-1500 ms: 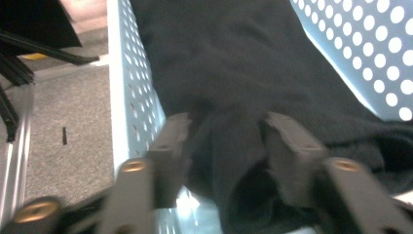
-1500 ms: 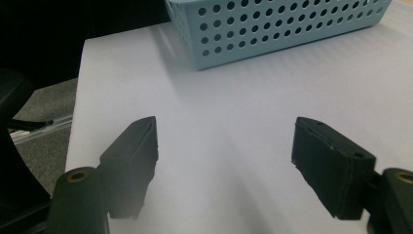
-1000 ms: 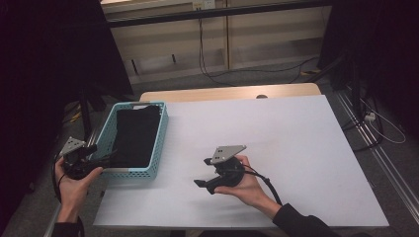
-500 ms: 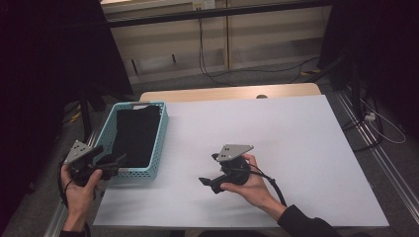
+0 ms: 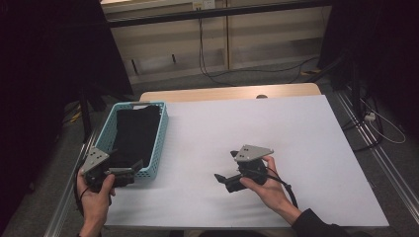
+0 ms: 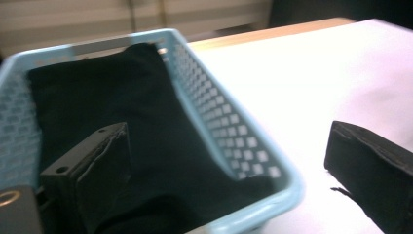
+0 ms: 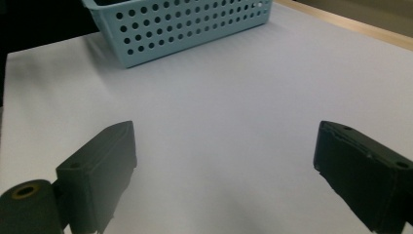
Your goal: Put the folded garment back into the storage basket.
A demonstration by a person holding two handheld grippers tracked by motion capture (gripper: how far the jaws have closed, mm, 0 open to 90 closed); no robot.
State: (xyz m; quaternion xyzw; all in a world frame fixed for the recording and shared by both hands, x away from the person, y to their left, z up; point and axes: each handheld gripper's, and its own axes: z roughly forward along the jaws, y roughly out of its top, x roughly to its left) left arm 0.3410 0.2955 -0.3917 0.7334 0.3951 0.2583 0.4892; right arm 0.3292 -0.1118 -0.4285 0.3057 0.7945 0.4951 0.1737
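Note:
A light blue perforated basket (image 5: pixel 161 129) stands at the table's left edge with a black cloth (image 5: pixel 134 134) folded inside it. My left gripper (image 5: pixel 132 172) hovers at the basket's near corner, pointing right. Its jaws have just been opening and stand open with nothing pressed between them. In the left gripper view the basket (image 6: pixel 229 141) and the black cloth (image 6: pixel 122 97) lie just past the left gripper (image 6: pixel 226 144). My right gripper (image 5: pixel 225 165) sits over the white table near its front, pointing left. Its jaws have also just been opening over bare table, and the right gripper (image 7: pixel 224 141) is empty.
The white tabletop (image 5: pixel 257 123) stretches wide to the right of the basket, with a wooden strip (image 5: pixel 222 93) along its far edge. In the right gripper view the basket's wall (image 7: pixel 185 24) stands well ahead of the jaws. Dark stands and cables surround the table.
My left hand has drawn back toward the near edge and slightly right, off the basket's side. My right hand has slid to the right over the table.

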